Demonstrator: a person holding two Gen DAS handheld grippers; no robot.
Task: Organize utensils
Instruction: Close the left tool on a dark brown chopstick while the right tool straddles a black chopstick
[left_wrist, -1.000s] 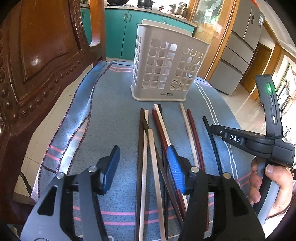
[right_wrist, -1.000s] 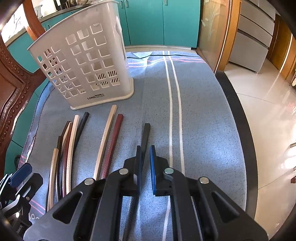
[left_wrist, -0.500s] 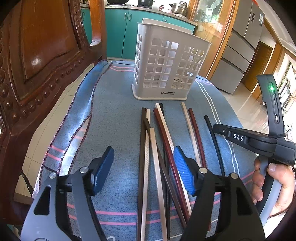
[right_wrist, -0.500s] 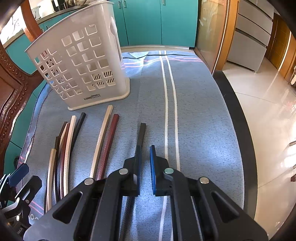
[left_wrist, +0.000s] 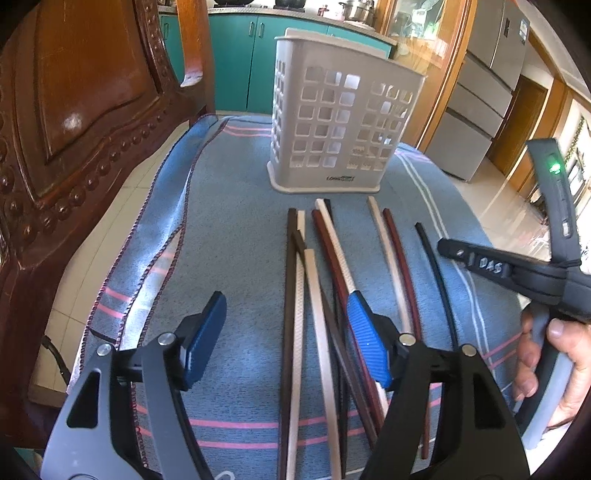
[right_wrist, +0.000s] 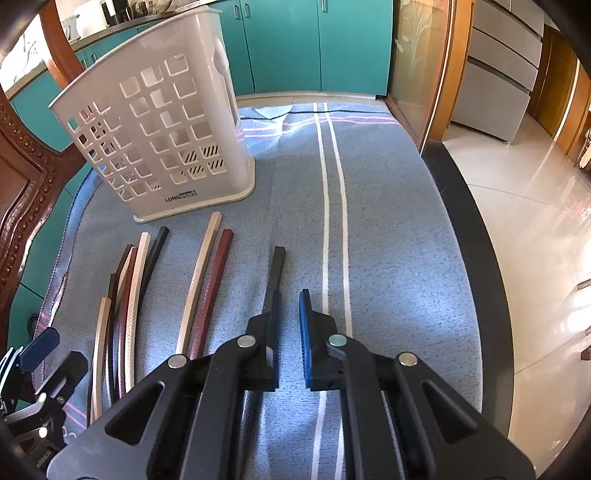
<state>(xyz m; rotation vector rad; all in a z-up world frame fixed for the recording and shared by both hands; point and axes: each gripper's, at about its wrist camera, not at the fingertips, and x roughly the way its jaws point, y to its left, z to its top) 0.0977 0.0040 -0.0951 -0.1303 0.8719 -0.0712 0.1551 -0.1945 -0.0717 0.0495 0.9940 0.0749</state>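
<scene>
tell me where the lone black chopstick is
In the right wrist view the black chopstick lies apart on the blue cloth, right of the cream-and-red pair, just ahead of the right gripper.

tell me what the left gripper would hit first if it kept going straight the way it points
Most likely the bundle of chopsticks lying on the blue cloth: the open left gripper tilts down over them. The white basket stands farther off; depth is hard to judge.

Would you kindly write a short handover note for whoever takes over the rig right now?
Left gripper: open, jaws have just been opening, above the chopstick pile, gripping nothing.
Right gripper: shut, empty, over the lone black chopstick.
All chopsticks lie on the blue cloth in front of the white holder.
Done: nothing shows in the holder.
Left: move every chopstick into it.
</scene>
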